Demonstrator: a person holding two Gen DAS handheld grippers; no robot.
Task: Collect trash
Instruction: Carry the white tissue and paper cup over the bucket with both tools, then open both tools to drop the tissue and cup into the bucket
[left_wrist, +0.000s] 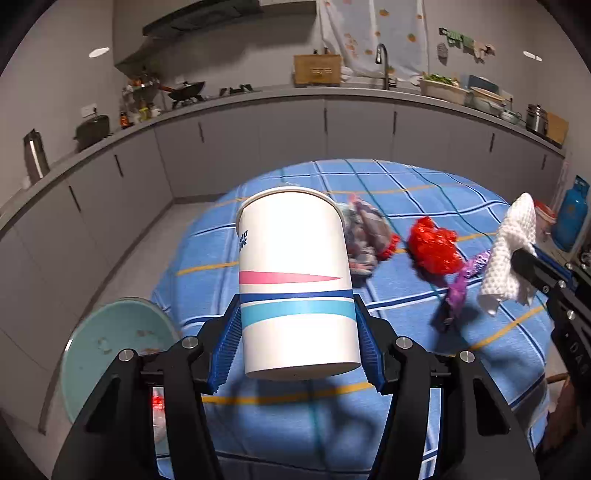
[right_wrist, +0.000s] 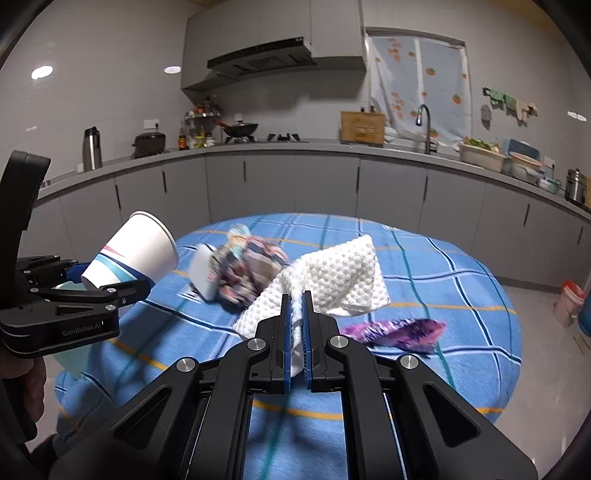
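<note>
My left gripper is shut on a white paper cup with pink and blue stripes, held above the blue checked tablecloth; the cup also shows in the right wrist view. My right gripper is shut on a white dimpled paper towel, which shows at the right of the left wrist view. On the table lie a crumpled multicoloured wrapper, a red plastic wad and a purple wrapper.
A pale green bin stands on the floor left of the table. Grey kitchen cabinets and a worktop run behind. A blue gas cylinder and a small bucket stand at the right.
</note>
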